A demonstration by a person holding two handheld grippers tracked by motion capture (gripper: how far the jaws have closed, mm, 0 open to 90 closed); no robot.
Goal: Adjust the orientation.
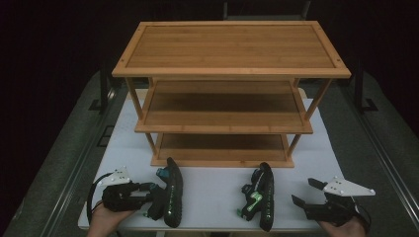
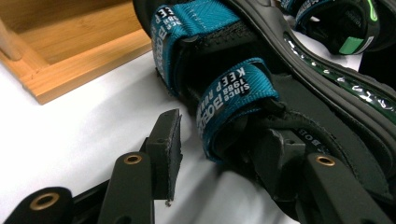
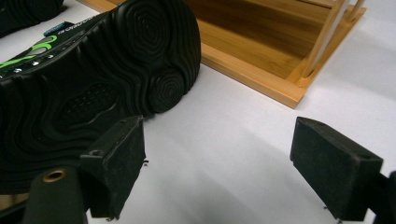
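Left gripper (image 2: pixel 219 144) fingers spread around teal-strapped black sandal (image 1: pixel 170 192), one finger (image 2: pixel 167 140) on white table (image 1: pixel 212 190), other against the straps, right gripper (image 3: pixel 233 172) fingers spread, apart from green-strapped sandal (image 1: pixel 261 195) at their left, both sandals on edge near bamboo rack (image 1: pixel 222 118).

High view looks forward and down over the whole table (image 1: pixel 207 192). Left gripper view sits close against a sandal (image 2: pixel 261 93); right gripper view close behind another's sole (image 3: pixel 93 88). All three share the shelf (image 1: pixel 222 160) base.
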